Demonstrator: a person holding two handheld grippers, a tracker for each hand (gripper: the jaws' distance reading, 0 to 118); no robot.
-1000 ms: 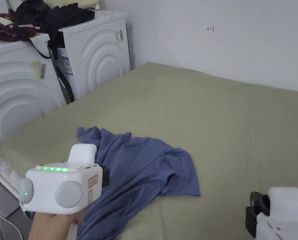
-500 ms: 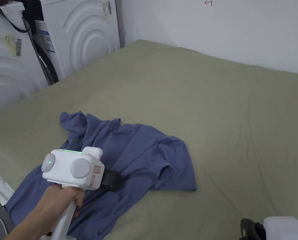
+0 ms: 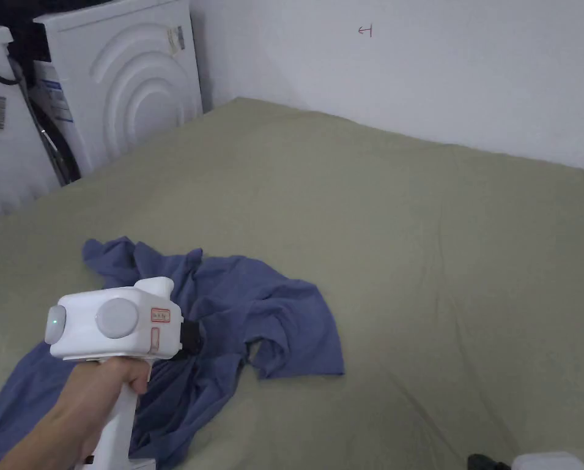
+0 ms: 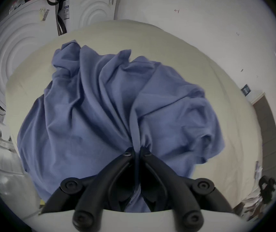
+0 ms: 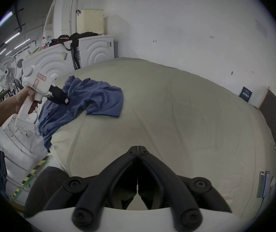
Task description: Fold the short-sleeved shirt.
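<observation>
Shirt (image 3: 266, 318): crumpled, near-left on bed (image 3: 406, 245), hem overhanging edge. Left tool (image 4: 136, 152): clamped on bunched fabric. Right tool (image 5: 138, 149): closed, empty. Fabric light, limp, slip-prone; judged best grip: shoulder seams.

Head view looks down over the bed (image 3: 406, 245); both gripper views face forward, sharing the blue shirt (image 4: 100, 110).

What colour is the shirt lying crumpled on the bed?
The shirt is plain blue, with no pattern; the left gripper view shows it best.
</observation>
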